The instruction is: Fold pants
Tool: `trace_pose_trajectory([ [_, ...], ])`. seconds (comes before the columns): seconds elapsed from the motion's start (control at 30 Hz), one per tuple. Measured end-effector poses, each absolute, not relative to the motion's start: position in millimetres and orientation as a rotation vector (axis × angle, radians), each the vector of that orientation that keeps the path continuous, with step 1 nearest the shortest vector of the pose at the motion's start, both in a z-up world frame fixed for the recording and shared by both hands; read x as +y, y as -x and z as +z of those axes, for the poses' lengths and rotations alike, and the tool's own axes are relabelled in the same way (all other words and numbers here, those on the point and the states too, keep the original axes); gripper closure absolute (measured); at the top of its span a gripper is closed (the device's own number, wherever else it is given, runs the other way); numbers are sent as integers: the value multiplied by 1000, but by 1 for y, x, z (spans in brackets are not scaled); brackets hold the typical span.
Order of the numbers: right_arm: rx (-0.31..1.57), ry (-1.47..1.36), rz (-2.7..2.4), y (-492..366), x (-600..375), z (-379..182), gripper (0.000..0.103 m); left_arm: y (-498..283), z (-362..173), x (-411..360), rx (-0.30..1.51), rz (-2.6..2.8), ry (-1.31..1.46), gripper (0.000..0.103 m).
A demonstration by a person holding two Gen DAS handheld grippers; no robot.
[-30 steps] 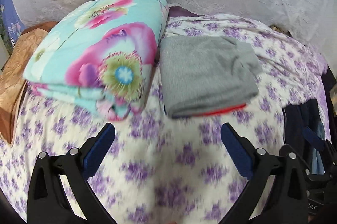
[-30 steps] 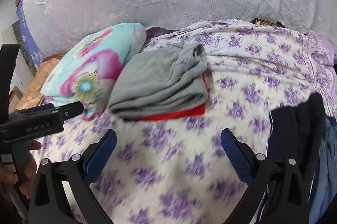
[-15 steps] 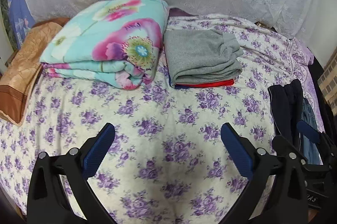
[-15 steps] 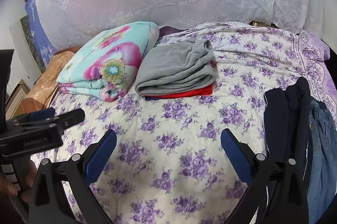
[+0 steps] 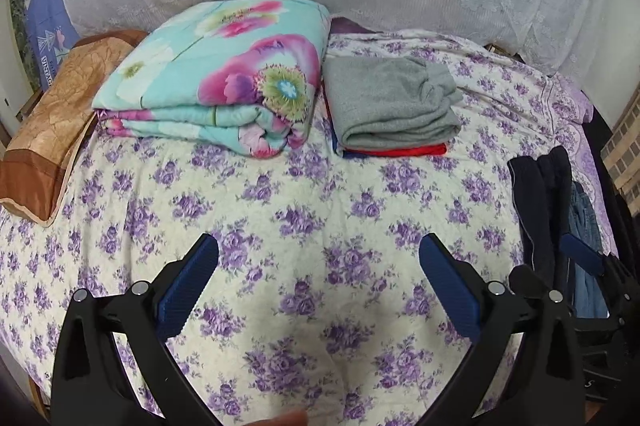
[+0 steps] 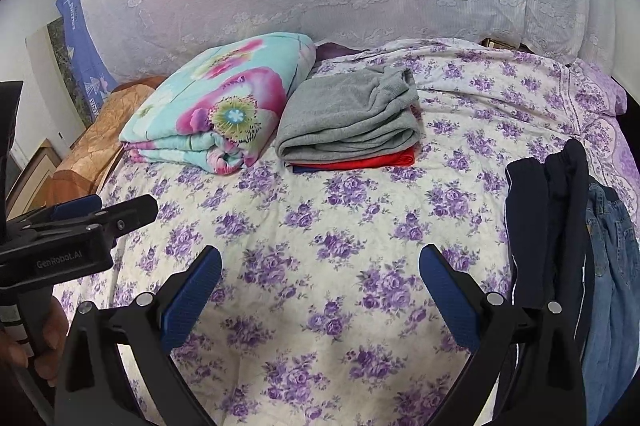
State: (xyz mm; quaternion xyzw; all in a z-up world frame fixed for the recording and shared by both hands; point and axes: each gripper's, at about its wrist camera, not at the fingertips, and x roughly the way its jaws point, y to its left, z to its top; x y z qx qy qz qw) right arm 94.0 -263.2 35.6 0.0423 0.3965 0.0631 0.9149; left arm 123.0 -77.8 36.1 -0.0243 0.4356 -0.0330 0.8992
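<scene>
Bed (image 5: 320,226) in a purple-flowered sheet, laundry at its edges.

At the far edge a folded floral quilt (image 5: 224,77) lies just beside folded grey pants (image 5: 388,105), which top a red garment (image 5: 400,150). A brown pillow (image 5: 48,129) sits at the left edge, dark pants (image 6: 548,226) and jeans (image 6: 612,266) at the right edge.

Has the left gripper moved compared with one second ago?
Yes. The left gripper has pulled back from the folded grey pants; they lay just beyond its fingertips before, and now a wide stretch of bedsheet separates them.
</scene>
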Motion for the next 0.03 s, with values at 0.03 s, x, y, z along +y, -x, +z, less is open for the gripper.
trace_pose_trajectory([
  [0.03,821,-89,131,-93,-262,34,4,-121,34,-76,900,-64,44,5],
])
